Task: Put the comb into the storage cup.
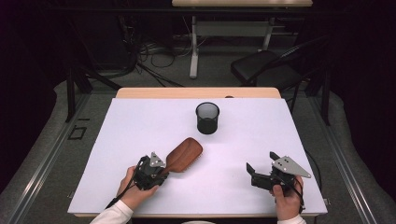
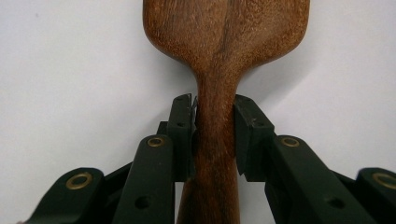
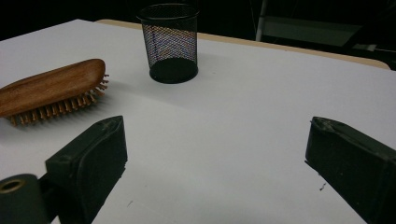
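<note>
A wooden hairbrush lies bristles down on the white table, its head pointing toward the far right. My left gripper is shut on the brush's narrow handle; both black pads press its sides in the left gripper view. The hairbrush also appears at the left of the right gripper view, its bristles resting on the table. A black mesh cup stands upright beyond the brush, toward the far middle. My right gripper rests near the front right, jaws wide open with nothing between them.
The table's wooden far edge shows beyond the white surface. A black chair and a desk frame with cables stand on the floor behind. The mesh cup is ahead and left of the right gripper.
</note>
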Action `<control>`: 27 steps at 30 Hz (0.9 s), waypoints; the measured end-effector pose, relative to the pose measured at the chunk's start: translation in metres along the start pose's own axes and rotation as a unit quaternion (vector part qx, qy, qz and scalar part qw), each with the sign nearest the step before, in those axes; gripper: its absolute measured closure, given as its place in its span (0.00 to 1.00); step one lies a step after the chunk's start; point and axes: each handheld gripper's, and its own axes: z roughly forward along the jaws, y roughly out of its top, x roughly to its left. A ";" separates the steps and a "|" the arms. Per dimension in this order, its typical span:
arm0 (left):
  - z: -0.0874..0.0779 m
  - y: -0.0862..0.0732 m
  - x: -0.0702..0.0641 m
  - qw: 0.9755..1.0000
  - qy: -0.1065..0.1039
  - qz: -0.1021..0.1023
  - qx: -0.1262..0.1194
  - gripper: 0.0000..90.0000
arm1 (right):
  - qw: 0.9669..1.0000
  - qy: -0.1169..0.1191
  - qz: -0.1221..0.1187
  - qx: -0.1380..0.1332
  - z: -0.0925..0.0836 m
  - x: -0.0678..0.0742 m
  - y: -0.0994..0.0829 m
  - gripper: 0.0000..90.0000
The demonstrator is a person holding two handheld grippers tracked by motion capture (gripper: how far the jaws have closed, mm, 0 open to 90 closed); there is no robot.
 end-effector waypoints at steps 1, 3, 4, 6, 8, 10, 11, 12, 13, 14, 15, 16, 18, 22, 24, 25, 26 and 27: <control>0.000 0.000 0.000 1.000 0.000 -0.001 0.000 0.79 | 1.000 0.001 -0.002 0.001 0.000 0.000 0.000 0.06; 0.001 0.001 -0.001 1.000 -0.001 -0.005 0.000 0.79 | 1.000 0.002 -0.003 0.001 0.000 0.000 0.000 0.06; 0.000 0.001 -0.001 1.000 -0.001 -0.005 0.000 0.79 | 1.000 0.002 -0.002 0.002 -0.001 0.000 0.000 0.06; 0.000 0.001 -0.001 1.000 -0.001 -0.006 0.001 0.79 | 1.000 0.001 -0.004 0.002 0.000 0.000 0.000 0.06; -0.001 0.001 -0.001 1.000 -0.004 -0.014 0.002 0.79 | 1.000 0.001 -0.004 0.002 -0.001 -0.001 0.000 0.06; -0.001 0.002 -0.002 1.000 0.000 -0.013 0.002 0.79 | 1.000 0.001 -0.006 0.002 -0.001 0.000 0.001 0.06; -0.001 0.002 -0.003 1.000 0.003 -0.012 0.004 0.79 | 1.000 0.001 -0.006 0.001 -0.001 0.000 0.001 0.06; -0.001 0.003 -0.004 1.000 0.005 -0.013 0.005 0.79 | 1.000 0.002 -0.005 0.000 -0.001 0.000 0.001 0.06; -0.001 0.003 -0.004 1.000 0.006 -0.012 0.006 0.79 | 1.000 0.002 -0.006 0.000 -0.001 0.000 0.001 0.06; -0.001 0.004 -0.004 1.000 0.008 -0.011 0.008 0.79 | 1.000 0.002 -0.006 0.001 -0.001 0.000 0.001 0.06; -0.001 0.004 -0.004 1.000 0.008 -0.011 0.011 0.79 | 1.000 0.002 -0.007 0.001 -0.001 0.000 0.001 0.06; 0.000 0.004 -0.004 1.000 0.008 -0.012 0.011 0.79 | 1.000 0.002 -0.007 0.001 -0.001 0.001 0.001 0.06; 0.000 0.004 -0.004 1.000 0.007 -0.011 0.012 0.79 | 1.000 0.003 -0.008 0.001 -0.001 0.001 0.001 0.06; 0.000 0.005 -0.003 1.000 0.005 -0.013 0.014 0.79 | 1.000 0.003 -0.008 0.001 -0.001 0.000 0.001 0.06; 0.000 0.006 -0.003 1.000 0.005 -0.013 0.015 0.79 | 1.000 0.002 -0.007 0.000 -0.001 0.001 0.001 0.06; 0.000 0.006 -0.002 1.000 0.005 -0.013 0.016 0.78 | 1.000 0.001 -0.007 0.000 -0.001 0.000 0.001 0.06; 0.001 0.006 -0.002 1.000 0.004 -0.015 0.018 0.78 | 1.000 0.002 -0.007 0.000 -0.001 0.001 0.001 0.06; 0.001 0.007 -0.002 1.000 0.002 -0.016 0.019 0.78 | 1.000 0.002 -0.008 0.000 -0.001 0.001 0.001 0.06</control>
